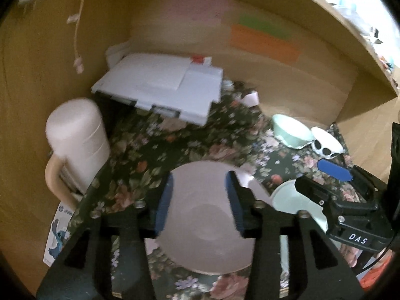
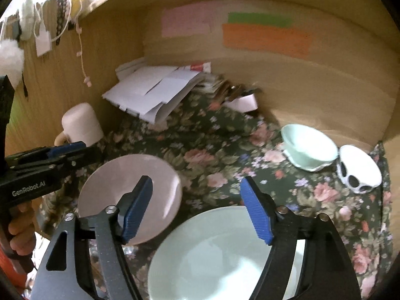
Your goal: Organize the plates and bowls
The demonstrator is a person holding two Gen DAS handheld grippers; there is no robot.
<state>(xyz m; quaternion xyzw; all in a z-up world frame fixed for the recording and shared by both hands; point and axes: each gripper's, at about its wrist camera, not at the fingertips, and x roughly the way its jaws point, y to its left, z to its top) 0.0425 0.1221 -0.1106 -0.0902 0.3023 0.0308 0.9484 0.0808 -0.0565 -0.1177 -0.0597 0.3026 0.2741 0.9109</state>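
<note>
A pale pink plate point(image 1: 200, 215) lies on the floral cloth point(image 1: 155, 155); my left gripper point(image 1: 201, 201) hovers open right over it, a blue-padded finger on each side. It also shows in the right wrist view point(image 2: 130, 180). A mint plate point(image 2: 217, 255) lies to its right, under my open, empty right gripper point(image 2: 197, 210). A mint bowl point(image 2: 308, 148) and a white bowl with black ovals point(image 2: 358, 172) stand at the far right. The right gripper also shows in the left wrist view point(image 1: 332, 172).
A white folder with papers point(image 1: 160, 85) lies at the back. A cream mug point(image 1: 75, 145) stands at the left. A small white cup point(image 2: 243, 103) sits near the back wall. Wooden walls enclose the back and left.
</note>
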